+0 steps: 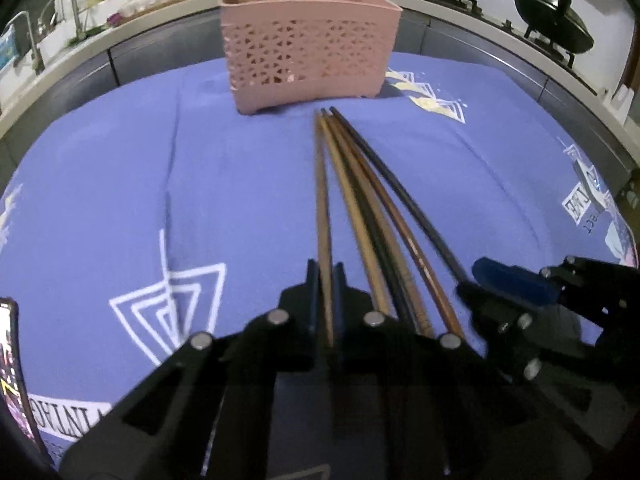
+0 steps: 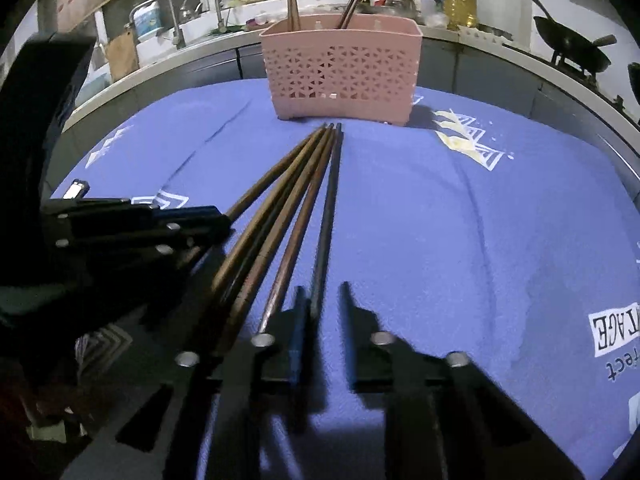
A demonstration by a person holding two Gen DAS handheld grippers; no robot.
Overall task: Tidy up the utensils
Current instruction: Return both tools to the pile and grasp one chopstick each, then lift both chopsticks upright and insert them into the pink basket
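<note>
Across the left wrist view, the desk (image 1: 120,184) under its purple printed cloth lies bare to the left and right of the chopsticks (image 1: 360,200), with open room up to the pink perforated plastic basket (image 1: 308,52) at the far edge; a dark counter runs behind. The left gripper (image 1: 325,280) has its fingers (image 1: 311,280) clenched on the leftmost brown wooden chopstick (image 1: 322,200), the others fanning just to its right. The right gripper (image 1: 480,284) sits at the black chopstick's near end.

From the right wrist view, bare cloth stretches wide to the right. The right gripper (image 2: 322,300) has the thin black chopstick (image 2: 330,200) touching its left finger (image 2: 298,308), with a gap to the right finger, so a grip is not certain. Slim, round sticks converge with their tips just before the basket (image 2: 340,72), which holds upright chopsticks. The left gripper (image 2: 216,220) lies at left.
</note>
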